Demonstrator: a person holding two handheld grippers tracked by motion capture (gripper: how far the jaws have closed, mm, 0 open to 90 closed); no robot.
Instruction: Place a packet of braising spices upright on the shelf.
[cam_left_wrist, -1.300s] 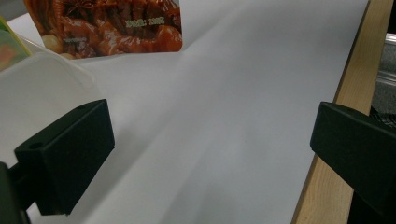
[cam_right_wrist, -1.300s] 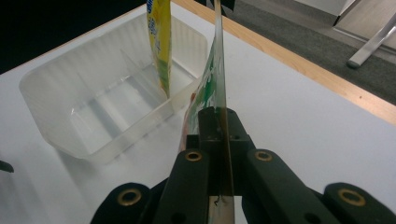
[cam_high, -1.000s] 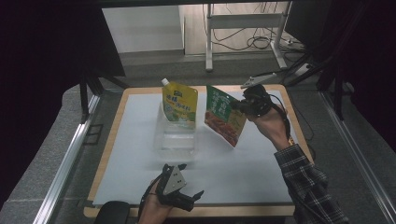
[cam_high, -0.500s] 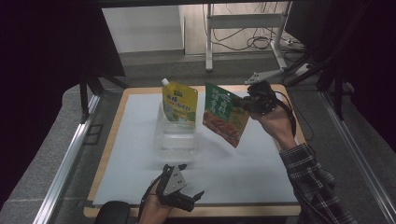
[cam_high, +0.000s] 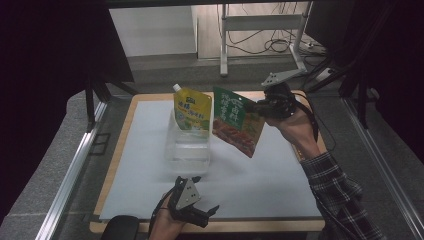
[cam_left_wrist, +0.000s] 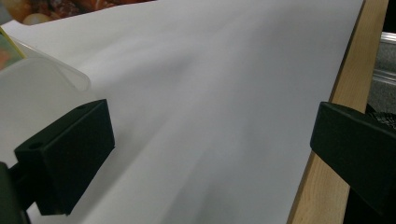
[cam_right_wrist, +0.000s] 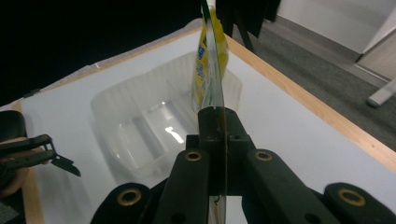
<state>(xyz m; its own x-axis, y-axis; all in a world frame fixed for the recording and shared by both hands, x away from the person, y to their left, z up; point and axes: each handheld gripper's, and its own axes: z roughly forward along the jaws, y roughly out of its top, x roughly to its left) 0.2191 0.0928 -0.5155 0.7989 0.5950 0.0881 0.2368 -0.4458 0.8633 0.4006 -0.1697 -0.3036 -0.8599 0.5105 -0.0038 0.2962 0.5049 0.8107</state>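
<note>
Green pouch (cam_high: 235, 126) label unreadable; yellow spouted pouch (cam_high: 192, 111) likewise.

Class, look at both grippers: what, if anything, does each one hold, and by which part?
The right gripper pinches the green pouch by its upper right edge, in the air. The left gripper is open and holds nothing.

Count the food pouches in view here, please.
2. The yellow spouted pouch stands in the clear plastic container; the green pouch hangs in the air, clamped by the right gripper. None look hidden.
</note>
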